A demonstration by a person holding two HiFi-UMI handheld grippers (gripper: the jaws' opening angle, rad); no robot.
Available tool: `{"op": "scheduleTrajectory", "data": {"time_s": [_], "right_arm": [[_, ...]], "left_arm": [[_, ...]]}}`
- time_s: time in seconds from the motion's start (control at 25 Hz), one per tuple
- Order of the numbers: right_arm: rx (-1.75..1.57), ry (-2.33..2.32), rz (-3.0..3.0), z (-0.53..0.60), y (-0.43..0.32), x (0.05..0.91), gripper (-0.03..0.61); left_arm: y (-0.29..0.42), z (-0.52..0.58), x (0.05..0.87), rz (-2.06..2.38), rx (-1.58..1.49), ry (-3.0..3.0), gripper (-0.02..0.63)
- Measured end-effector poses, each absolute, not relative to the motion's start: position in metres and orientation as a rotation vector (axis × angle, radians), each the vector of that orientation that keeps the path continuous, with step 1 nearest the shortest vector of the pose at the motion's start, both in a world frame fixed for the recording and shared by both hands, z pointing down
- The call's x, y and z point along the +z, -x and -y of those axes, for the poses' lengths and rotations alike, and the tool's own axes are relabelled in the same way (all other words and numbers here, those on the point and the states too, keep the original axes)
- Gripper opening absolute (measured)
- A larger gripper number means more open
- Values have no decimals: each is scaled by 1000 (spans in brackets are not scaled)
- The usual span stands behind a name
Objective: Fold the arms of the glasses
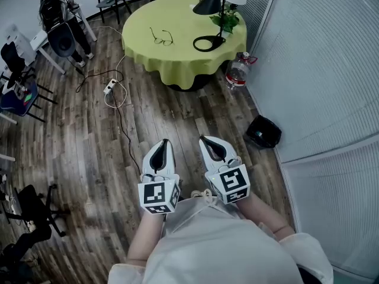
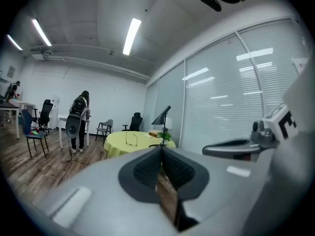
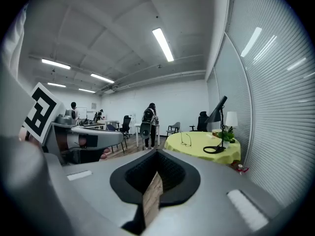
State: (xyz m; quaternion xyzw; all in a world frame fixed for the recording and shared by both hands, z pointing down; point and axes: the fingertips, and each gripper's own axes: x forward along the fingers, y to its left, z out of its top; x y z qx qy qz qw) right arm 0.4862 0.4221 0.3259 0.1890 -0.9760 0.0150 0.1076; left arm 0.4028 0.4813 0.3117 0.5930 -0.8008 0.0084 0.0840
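Observation:
A pair of thin-rimmed glasses lies with its arms spread on a round table covered in a yellow-green cloth, far ahead of me. They also show small in the left gripper view as glasses and in the right gripper view as glasses. My left gripper and right gripper are held side by side close to my body, over the wooden floor, well short of the table. Both point towards it. The left gripper and right gripper have their jaws shut with nothing between them.
A black desk lamp and a small plant stand on the table's right side. A water jug and a black bag sit on the floor by the blinds at right. A power strip with cables, chairs and a standing person are at left.

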Motion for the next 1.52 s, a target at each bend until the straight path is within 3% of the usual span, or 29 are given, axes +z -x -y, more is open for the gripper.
{"op": "scheduleTrajectory", "data": {"time_s": [0.48, 0.84, 1.52], "right_arm": [[144, -555, 2841, -402, -465, 345, -2], [161, -607, 2819, -382, -403, 359, -2], [145, -813, 2752, -331, -134, 333, -2]], "left_arm": [[-377, -461, 330, 2354, 84, -1732, 6], [-317, -440, 351, 2291, 96, -1787, 6], [-21, -391, 323, 2181, 0, -1862, 6]]}}
